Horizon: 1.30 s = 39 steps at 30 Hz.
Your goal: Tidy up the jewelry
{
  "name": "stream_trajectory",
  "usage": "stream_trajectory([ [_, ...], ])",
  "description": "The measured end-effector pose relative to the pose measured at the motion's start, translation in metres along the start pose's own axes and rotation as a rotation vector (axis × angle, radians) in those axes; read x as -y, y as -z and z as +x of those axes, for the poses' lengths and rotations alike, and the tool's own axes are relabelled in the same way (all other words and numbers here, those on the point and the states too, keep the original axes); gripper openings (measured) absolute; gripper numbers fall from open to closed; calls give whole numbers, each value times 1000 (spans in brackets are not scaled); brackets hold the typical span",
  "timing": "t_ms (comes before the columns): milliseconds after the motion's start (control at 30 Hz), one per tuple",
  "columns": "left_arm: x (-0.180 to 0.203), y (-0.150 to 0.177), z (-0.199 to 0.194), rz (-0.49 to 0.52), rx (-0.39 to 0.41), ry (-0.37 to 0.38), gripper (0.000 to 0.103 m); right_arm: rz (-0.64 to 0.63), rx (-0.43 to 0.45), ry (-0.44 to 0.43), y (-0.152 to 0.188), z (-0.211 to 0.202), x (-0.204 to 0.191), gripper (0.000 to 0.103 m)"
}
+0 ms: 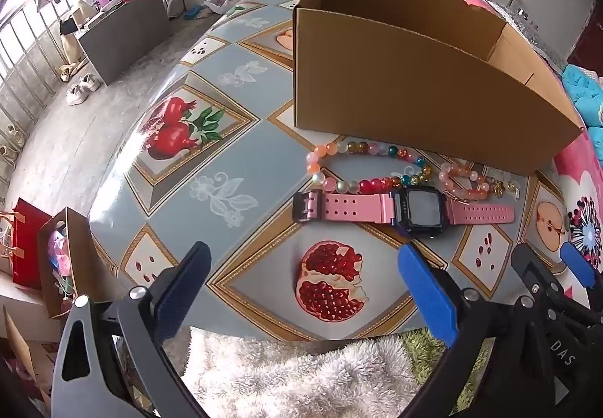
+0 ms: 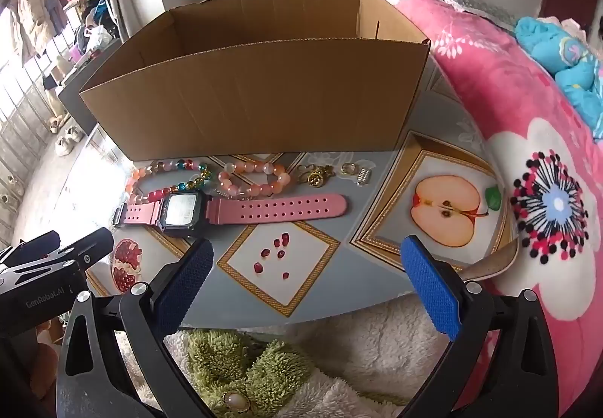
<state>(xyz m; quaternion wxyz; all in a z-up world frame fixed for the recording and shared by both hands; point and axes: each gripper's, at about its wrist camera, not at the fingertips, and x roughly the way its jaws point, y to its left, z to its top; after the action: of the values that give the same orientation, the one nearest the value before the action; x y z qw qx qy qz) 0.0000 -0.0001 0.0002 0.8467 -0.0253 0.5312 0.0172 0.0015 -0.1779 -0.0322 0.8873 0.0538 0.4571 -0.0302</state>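
A pink-strapped digital watch [image 1: 407, 211] [image 2: 233, 209] lies flat on the table in front of an open cardboard box [image 1: 414, 94] [image 2: 256, 94]. Behind it lie a multicoloured bead bracelet [image 1: 361, 163] [image 2: 166, 177], an orange bead bracelet [image 1: 461, 180] [image 2: 256, 179] and small gold pieces [image 1: 503, 186] [image 2: 320, 173]. My left gripper [image 1: 301, 267] is open and empty near the table's front edge, short of the watch. My right gripper [image 2: 307, 263] is open and empty, to the right of the watch.
The table [image 1: 226, 162] [image 2: 380, 256] has a fruit-patterned cloth. A pink floral blanket [image 2: 508, 116] lies along its right side. White and green fluffy fabric [image 2: 301, 361] lies below the front edge. The floor at left holds a grey cabinet [image 1: 124, 30] and bags.
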Motion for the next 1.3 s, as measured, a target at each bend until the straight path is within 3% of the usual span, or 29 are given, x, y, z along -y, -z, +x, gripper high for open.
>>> stream_trajectory([
  [267, 3, 11, 1, -6, 12, 2, 98, -6, -4, -5, -1, 3, 1, 96],
  [1300, 3, 0, 7, 15, -10, -2, 98, -5, -18, -2, 2, 2, 1, 96],
])
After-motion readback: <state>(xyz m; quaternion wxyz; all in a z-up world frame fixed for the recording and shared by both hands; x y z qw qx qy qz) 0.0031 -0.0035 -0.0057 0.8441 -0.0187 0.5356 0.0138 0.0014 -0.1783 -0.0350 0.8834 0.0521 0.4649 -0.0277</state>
